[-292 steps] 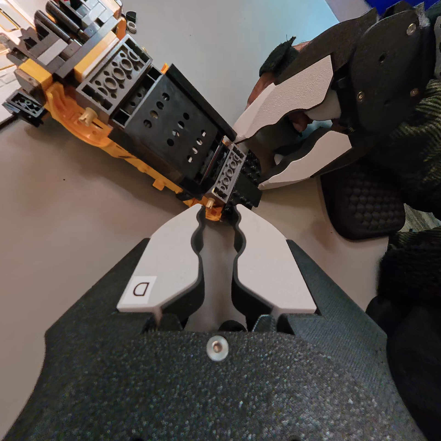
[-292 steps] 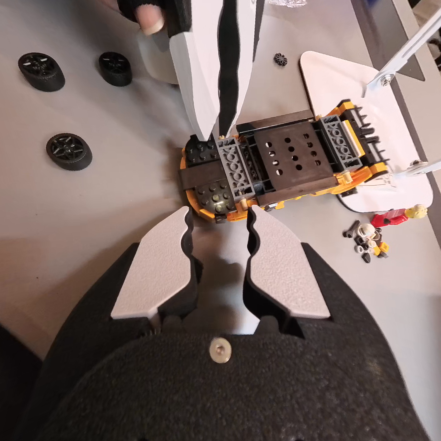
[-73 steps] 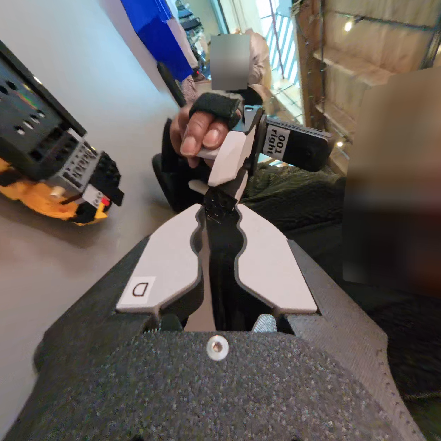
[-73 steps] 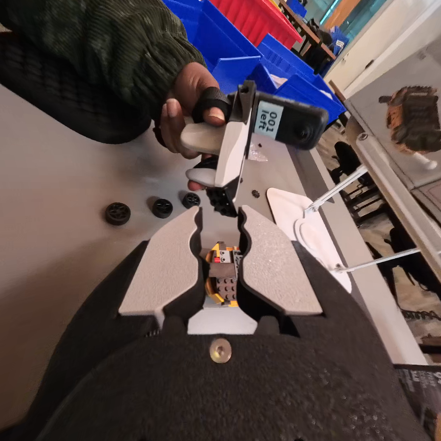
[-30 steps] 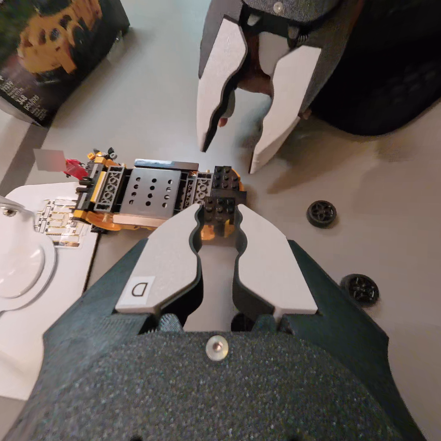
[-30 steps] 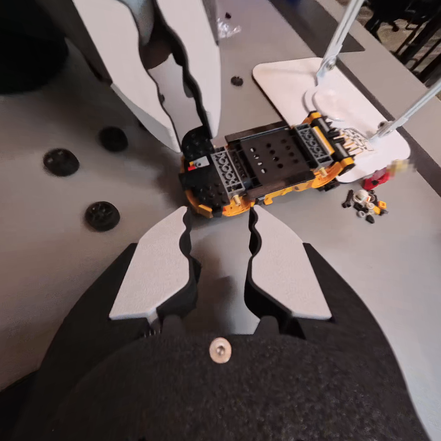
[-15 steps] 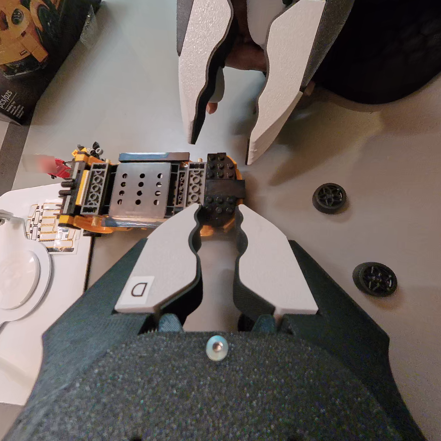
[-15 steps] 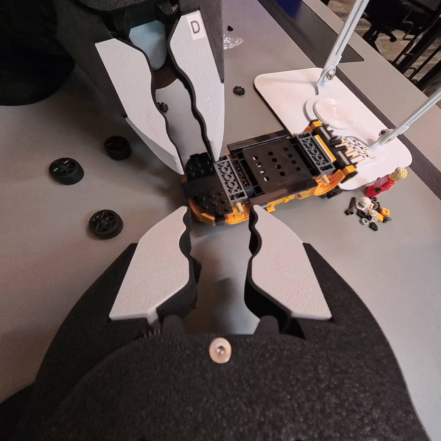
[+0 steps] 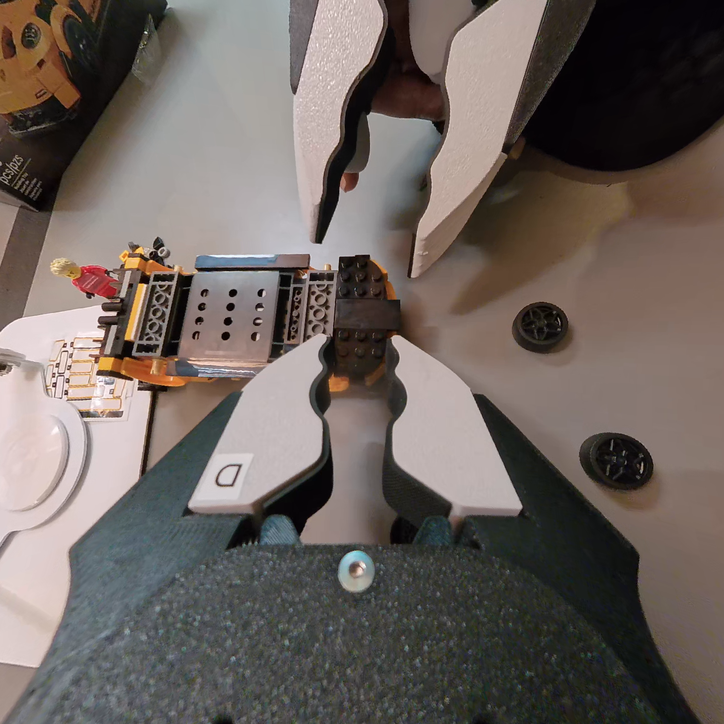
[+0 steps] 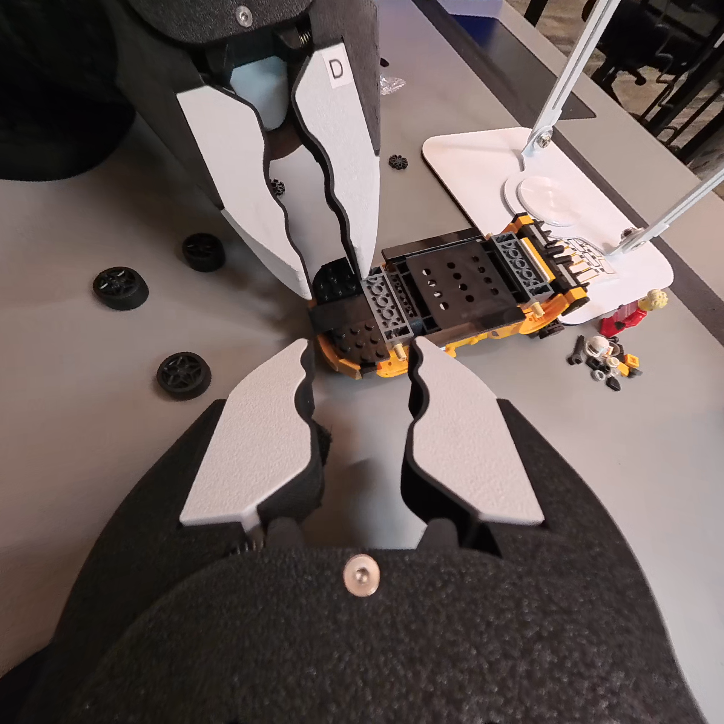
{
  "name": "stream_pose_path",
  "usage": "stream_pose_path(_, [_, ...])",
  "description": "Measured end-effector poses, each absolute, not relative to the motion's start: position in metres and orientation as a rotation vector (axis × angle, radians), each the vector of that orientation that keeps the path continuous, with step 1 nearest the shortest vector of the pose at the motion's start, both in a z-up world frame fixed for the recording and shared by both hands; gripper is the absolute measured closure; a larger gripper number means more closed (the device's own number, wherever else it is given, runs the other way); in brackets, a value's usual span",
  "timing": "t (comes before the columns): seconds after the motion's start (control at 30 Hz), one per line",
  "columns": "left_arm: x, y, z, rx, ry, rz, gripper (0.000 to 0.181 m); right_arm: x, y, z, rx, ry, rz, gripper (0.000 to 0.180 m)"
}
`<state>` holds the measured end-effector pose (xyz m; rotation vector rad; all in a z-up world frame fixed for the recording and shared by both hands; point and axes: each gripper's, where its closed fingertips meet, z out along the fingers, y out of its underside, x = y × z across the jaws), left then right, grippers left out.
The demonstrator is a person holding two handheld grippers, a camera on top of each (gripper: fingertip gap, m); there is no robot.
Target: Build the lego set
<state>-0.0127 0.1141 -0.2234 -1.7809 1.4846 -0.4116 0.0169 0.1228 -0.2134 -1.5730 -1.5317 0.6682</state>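
Between the two open, empty tongs, the left (image 9: 358, 344) and the right (image 10: 358, 348), lies the upturned yellow-and-black car (image 10: 431, 301) on the table (image 10: 587, 470). Its underside seems finished; loose wheels (image 10: 183, 375) beside them likely come next, needing a pinch.

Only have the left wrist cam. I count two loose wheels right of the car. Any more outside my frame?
Observer: Yes. A third wheel lies on the table close by the left gripper.
Operator: Other loose bits I can't see?
Observer: A small black gear lies beside the white base.
Operator: I only see the flat base. What's on it?
Observer: Two thin white metal arms are fixed to it and rise out of frame.
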Motion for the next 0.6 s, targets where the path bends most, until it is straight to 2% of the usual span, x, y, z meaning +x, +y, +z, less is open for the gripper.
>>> stream_pose_path(0.6, [-0.020, 0.116, -0.204, -1.782, 1.383, -0.449, 0.154, 0.016, 0.121, -0.214, -1.566, -1.543, 0.644, 0.133])
